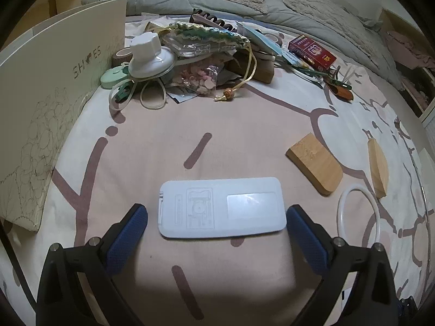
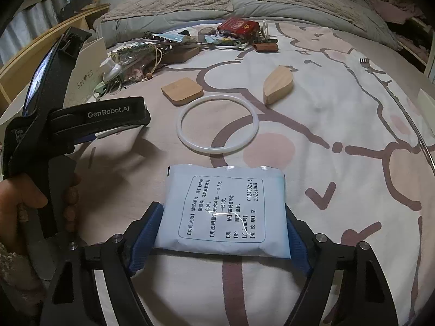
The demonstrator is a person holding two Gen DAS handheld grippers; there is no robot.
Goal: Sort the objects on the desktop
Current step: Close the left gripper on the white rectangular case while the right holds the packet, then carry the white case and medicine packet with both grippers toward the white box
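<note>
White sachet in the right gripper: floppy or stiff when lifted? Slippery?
The sachet looks pillowy and soft-sided, so its free end probably sags. Its film is glossy, so it may be slippery; the right gripper has textured fingers on both sides, which should help. Likely light.

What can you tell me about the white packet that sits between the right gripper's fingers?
The white packet is a flat, soft-looking sachet, seemingly glossy plastic or foil, with a pale blue tinge at its edges and a crimped far seam. Its upper face carries a rounded black frame filled with printed Chinese text and a number string, turned sideways to the camera. It looks sealed and slightly puffed. It lies over the patterned bedsheet, with the right gripper shut on it, the blue pads pressing its two side edges. Nothing else touches it.
</note>
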